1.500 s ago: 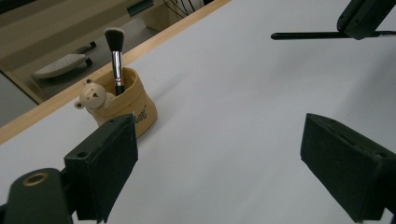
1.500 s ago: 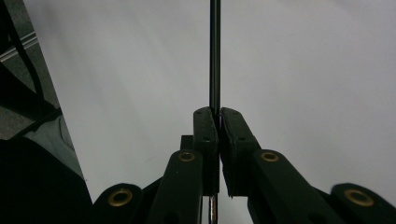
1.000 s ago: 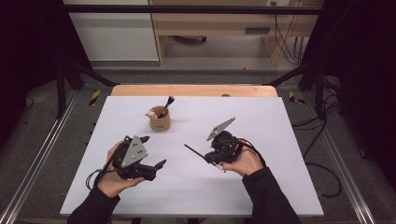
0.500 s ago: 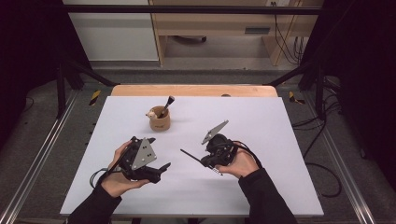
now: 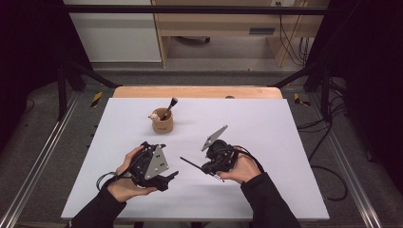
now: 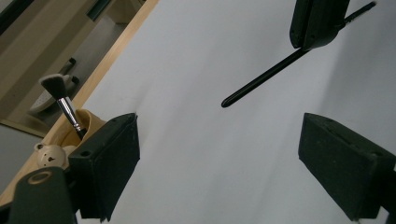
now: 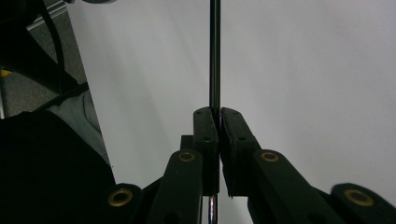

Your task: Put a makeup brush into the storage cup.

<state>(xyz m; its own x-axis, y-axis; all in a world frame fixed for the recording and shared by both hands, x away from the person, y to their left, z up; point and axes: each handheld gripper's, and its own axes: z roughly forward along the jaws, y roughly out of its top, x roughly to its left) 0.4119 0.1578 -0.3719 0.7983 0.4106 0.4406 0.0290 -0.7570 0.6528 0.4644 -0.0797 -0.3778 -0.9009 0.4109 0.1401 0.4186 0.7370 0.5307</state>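
My right gripper (image 5: 205, 167) (image 7: 218, 126) is shut on a thin black brush handle (image 5: 189, 163) (image 7: 215, 56), which sticks out past its jaws toward the left over the white table. In the left gripper view the same handle (image 6: 261, 77) hangs from the right gripper's jaws at the top right. My left gripper (image 5: 169, 178) (image 6: 229, 168) stands open with nothing between its pads (image 6: 112, 163), a short way left of the handle's tip. A wooden cup (image 5: 162, 124) (image 6: 79, 126) holds a makeup brush (image 5: 169, 107) (image 6: 63, 95) and carries a small bear figure (image 6: 49, 156).
The white table top (image 5: 266, 123) has a wooden strip (image 5: 197, 91) along its far edge. Metal rails (image 5: 43, 156) run down both sides, and cables (image 5: 332, 166) lie on the floor to the right. A cabinet (image 5: 114, 33) stands beyond the table.
Both hands have drifted slightly toward each other near the table's front middle. The right gripper still grips the black handle. The left jaws stay open.
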